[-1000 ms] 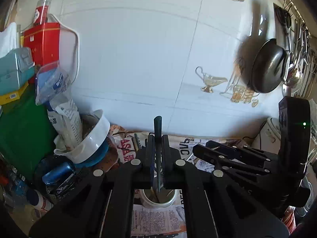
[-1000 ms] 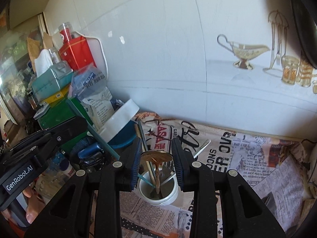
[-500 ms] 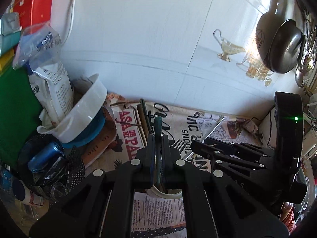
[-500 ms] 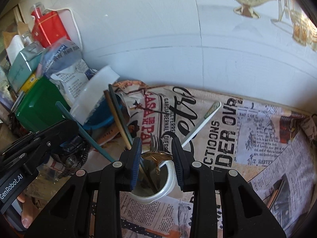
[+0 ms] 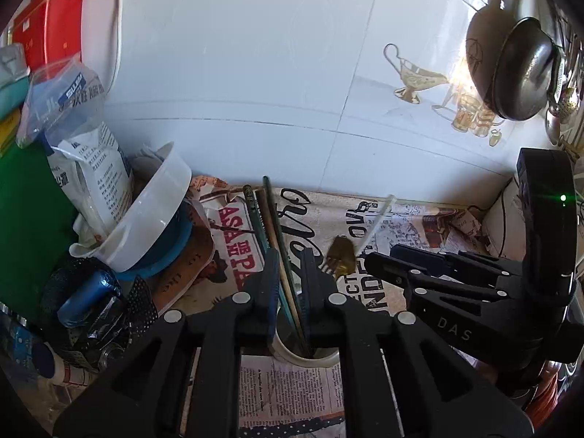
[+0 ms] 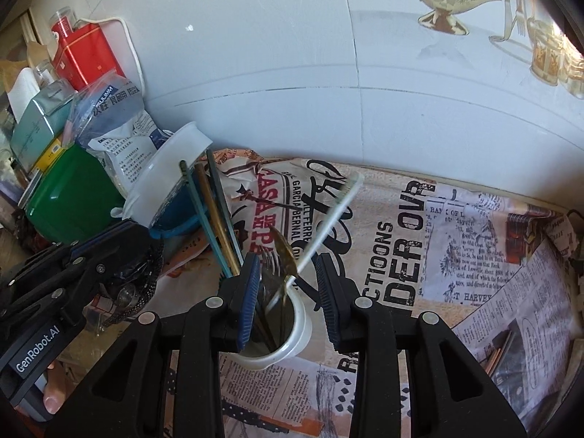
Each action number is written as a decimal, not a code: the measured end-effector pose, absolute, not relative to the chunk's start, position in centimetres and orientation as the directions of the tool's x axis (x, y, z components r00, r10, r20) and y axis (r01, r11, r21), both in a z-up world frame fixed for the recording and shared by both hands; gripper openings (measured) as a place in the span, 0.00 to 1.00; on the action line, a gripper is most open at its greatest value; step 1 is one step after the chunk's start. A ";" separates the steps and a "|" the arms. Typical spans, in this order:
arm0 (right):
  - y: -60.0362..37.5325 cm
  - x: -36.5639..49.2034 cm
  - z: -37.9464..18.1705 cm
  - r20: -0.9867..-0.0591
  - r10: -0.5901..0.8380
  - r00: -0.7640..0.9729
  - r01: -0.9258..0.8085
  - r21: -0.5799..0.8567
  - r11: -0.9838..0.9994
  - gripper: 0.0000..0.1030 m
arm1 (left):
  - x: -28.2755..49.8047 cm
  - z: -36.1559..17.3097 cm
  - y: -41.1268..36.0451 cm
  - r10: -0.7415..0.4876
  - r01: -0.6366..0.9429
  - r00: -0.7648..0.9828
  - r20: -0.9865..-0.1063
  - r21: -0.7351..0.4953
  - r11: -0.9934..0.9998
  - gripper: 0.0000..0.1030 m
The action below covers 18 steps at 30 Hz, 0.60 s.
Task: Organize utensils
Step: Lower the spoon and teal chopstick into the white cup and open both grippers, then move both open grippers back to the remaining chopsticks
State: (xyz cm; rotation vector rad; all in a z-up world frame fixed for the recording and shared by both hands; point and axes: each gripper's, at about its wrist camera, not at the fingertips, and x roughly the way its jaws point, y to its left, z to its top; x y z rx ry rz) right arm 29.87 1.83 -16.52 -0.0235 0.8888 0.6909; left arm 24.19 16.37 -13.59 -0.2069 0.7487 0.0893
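A white cup point(image 5: 283, 346) stands on the newsprint cloth, right under both grippers. My left gripper point(image 5: 291, 277) is over it with its jaws opening. A dark chopstick point(image 5: 272, 211), a wooden one and a teal one pass through the gap into the cup, and the pads no longer press on them. My right gripper point(image 6: 288, 261) straddles the cup point(image 6: 297, 332), jaws apart. A gold spoon point(image 6: 283, 252) leans in the cup between the pads, touching neither. A fork point(image 6: 268, 261) and a clear plastic utensil point(image 6: 328, 219) also stand in it.
At the left, a tilted white bowl point(image 5: 146, 230) sits on a blue one, beside food bags, a green box point(image 5: 25, 219) and a red tin point(image 6: 84, 58). A dark pan point(image 5: 518, 69) hangs at the upper right. The tiled wall is close behind. The printed cloth point(image 6: 456, 255) stretches to the right.
Both grippers have come down over the cup. The left jaws have parted from the dark chopstick, which now rests in the cup. The spoon no longer spans the right pads and leans loose.
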 end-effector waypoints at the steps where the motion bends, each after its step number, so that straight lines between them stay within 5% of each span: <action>1: 1.5 29.7 -16.3 -0.717 0.546 0.433 -0.565 0.255 0.784 0.28 | 24.1 -13.3 16.1 0.010 -0.151 0.734 -0.680 -0.149 0.977 0.10; 18: -8.2 27.0 -15.0 -0.706 0.463 0.536 -0.521 0.154 0.839 0.36 | 23.0 -10.6 7.4 -0.023 -0.064 0.777 -0.629 -0.115 0.991 0.47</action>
